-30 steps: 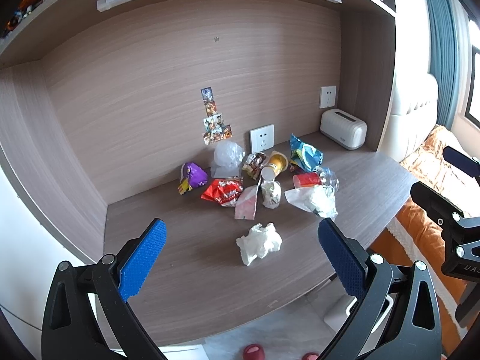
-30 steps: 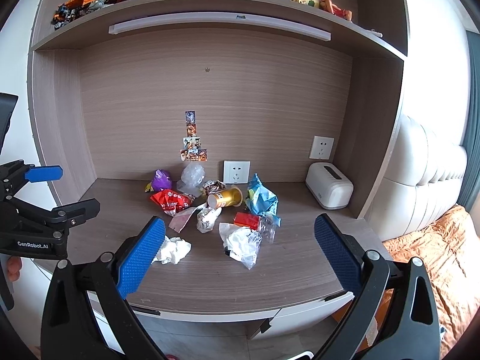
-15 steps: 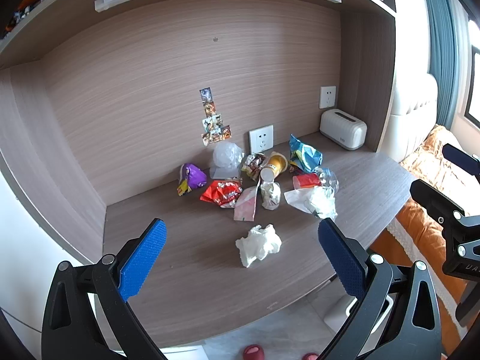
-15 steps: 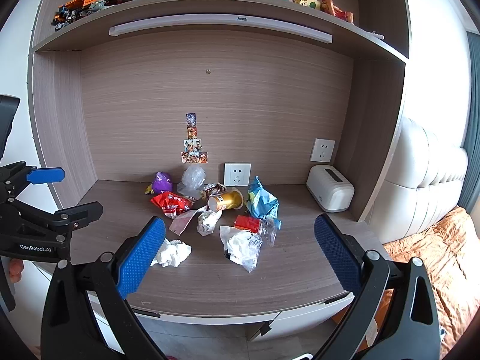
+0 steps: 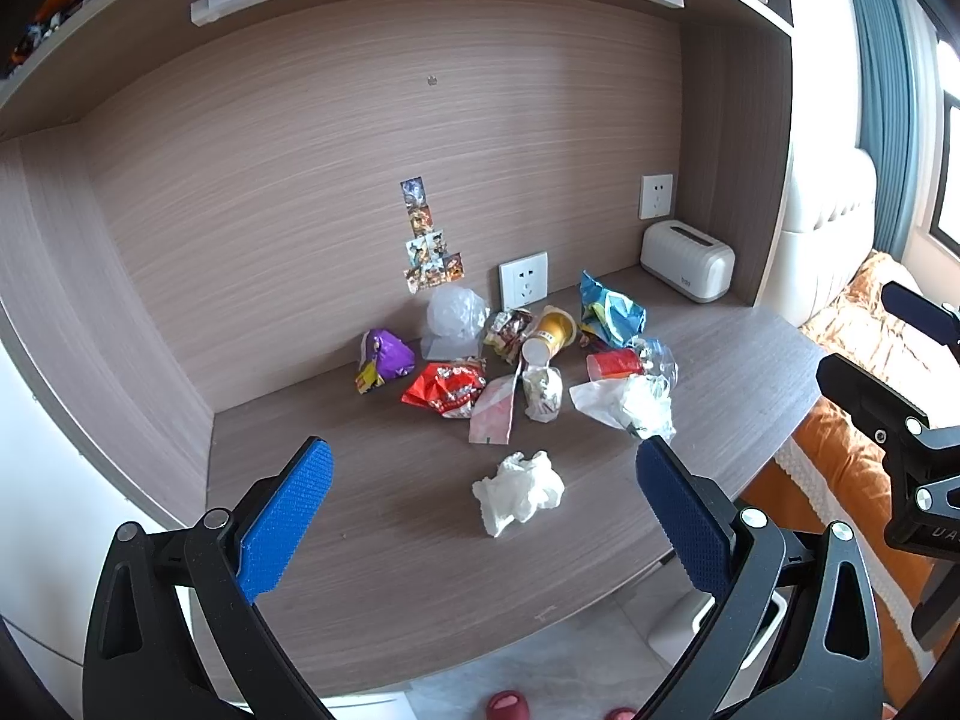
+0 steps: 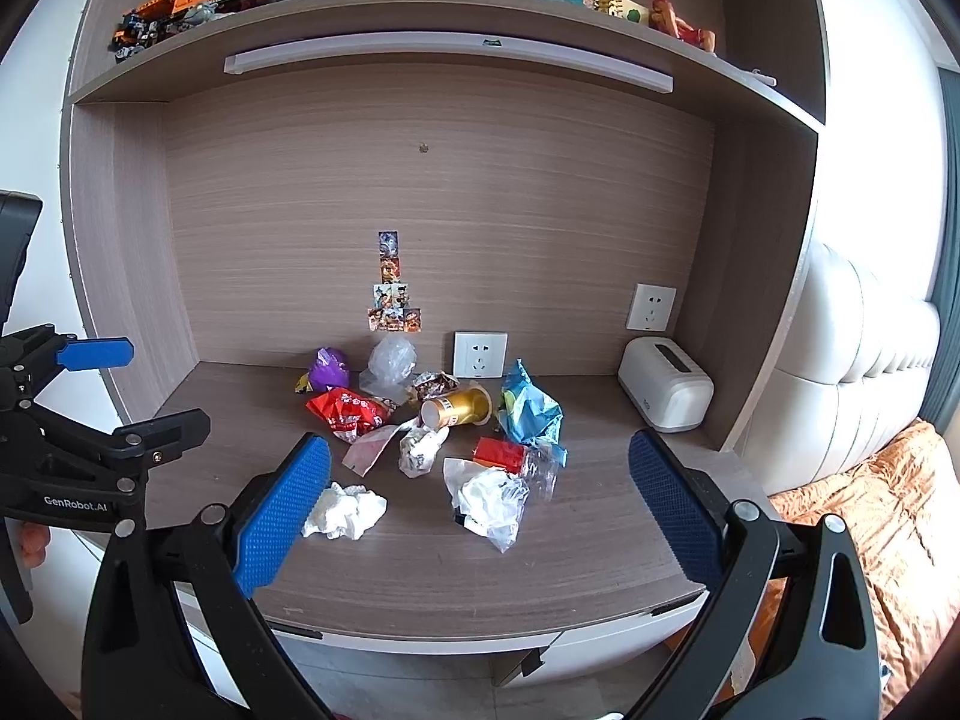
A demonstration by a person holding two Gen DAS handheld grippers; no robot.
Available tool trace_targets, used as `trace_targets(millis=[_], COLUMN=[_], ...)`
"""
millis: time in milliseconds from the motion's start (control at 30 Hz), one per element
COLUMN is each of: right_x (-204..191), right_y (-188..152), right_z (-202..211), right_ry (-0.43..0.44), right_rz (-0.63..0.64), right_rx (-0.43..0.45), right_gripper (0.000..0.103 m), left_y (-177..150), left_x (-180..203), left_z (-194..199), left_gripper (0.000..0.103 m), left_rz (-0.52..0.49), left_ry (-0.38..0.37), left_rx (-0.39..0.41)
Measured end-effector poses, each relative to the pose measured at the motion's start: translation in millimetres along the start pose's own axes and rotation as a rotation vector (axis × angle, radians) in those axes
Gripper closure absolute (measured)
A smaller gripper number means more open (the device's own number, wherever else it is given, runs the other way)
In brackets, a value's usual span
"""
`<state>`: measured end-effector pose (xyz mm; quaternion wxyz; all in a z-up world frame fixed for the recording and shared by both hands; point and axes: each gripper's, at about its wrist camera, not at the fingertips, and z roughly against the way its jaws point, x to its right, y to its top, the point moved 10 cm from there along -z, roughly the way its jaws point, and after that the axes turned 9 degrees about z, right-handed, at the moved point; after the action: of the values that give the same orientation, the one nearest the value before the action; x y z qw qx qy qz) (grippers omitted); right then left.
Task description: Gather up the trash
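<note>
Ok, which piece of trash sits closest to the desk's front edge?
The crumpled white tissue, lying alone in front of the pile; every other piece lies further back toward the wall.

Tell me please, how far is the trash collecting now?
Nothing looks collected yet. Both the left gripper and the right gripper are open and hold nothing, back from the desk. Left to do: the white tissue, red wrapper, gold cup, blue bag and the other litter.

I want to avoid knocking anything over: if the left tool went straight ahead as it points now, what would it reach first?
Probably the crumpled white tissue, which lies alone on the desk between the open left tool fingers; depth is uncertain.
</note>
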<state>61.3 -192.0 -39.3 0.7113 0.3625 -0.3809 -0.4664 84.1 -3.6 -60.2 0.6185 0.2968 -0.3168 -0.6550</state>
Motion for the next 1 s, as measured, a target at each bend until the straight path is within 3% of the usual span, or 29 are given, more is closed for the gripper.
trace_targets(millis=[1000], right_x=[-4.9], right_y=[-2.5], right_z=[-8.4], right_ry=[0.016], right_rz=[0.004], right_rx=[-0.012], right_gripper=[0.004], left_y=[-5.7], left_x=[-3.2], left_z=[-6.8], left_gripper=[0.004], left_rz=[0.004], left_ry=[-0.001], left_rx=[-0.017])
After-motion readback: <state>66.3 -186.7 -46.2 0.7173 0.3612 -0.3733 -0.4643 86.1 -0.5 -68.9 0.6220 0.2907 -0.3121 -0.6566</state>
